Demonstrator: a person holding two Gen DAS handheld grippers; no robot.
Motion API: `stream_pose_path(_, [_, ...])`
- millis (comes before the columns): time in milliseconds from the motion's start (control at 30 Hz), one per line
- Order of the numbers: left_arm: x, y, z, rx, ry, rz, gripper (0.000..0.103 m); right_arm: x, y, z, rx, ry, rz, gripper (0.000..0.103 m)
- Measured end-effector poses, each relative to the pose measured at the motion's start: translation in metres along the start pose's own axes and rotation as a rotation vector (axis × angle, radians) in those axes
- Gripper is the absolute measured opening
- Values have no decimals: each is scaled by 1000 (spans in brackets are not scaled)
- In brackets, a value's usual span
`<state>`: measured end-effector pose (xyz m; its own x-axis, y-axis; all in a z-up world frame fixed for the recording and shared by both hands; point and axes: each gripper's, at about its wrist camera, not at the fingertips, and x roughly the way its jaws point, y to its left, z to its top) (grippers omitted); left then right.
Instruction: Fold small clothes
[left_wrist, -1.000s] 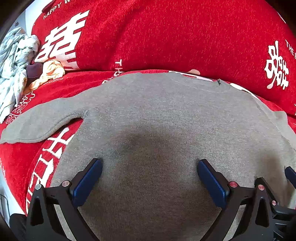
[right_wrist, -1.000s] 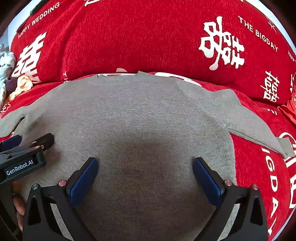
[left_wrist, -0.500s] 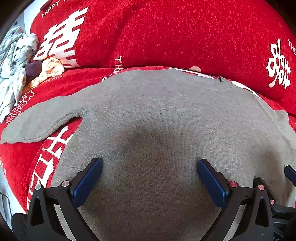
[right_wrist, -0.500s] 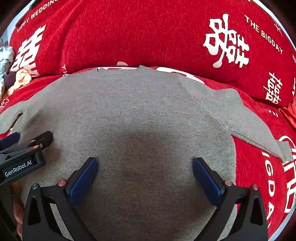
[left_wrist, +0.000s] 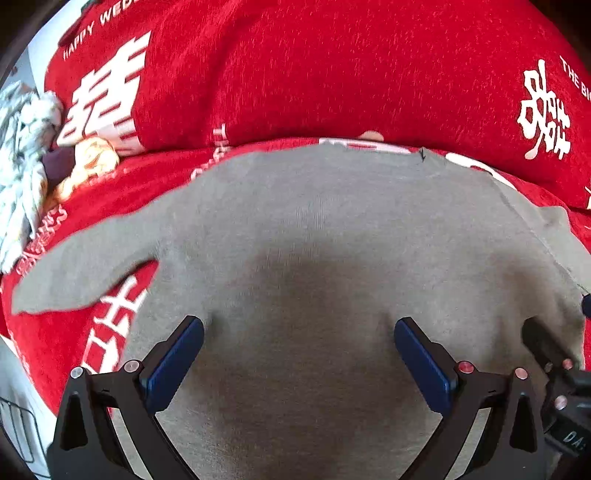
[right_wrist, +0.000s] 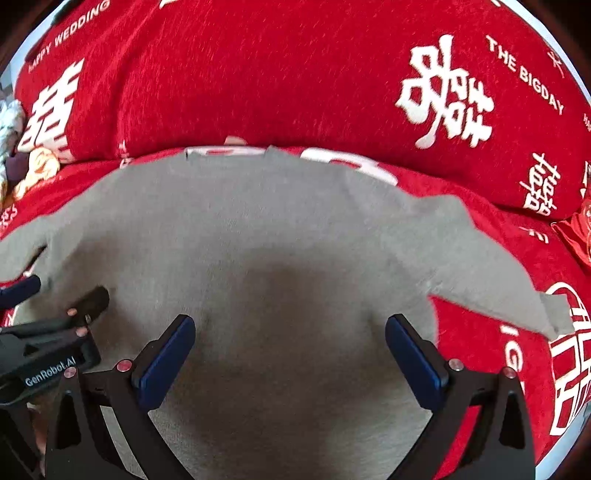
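Both jaws stand spread wide, grasping nothing: my left gripper (left_wrist: 298, 354) and my right gripper (right_wrist: 290, 350) hover side by side over the near half of the grey sweater (left_wrist: 332, 258), blue pads apart with bare knit between them. I cannot tell whether the fingertips touch the cloth. In the right wrist view the left gripper shows at the near left edge; in the left wrist view the right one shows at the near right edge.

The sweater lies flat on a red cover (right_wrist: 258, 74) with white wedding lettering, neckline (right_wrist: 229, 153) at the far side. Its left sleeve (left_wrist: 92, 269) reaches out to the left, its right sleeve (right_wrist: 491, 266) slants out to the near right. A heap of crumpled clothes (left_wrist: 33, 155) sits at the far left, well apart from the sweater.
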<state>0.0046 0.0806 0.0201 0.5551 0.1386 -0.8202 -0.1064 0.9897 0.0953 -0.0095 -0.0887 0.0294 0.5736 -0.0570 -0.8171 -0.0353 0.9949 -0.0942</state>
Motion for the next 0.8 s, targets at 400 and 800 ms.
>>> stream_pose_path(400, [-27,-48,19,95,-87,-25,103,-16,-47,13,63,-48,-30,102])
stream_pose_path(800, [-39,-107,26,181,-100,-58,103,-19,-113,2,167,-58,-76,102])
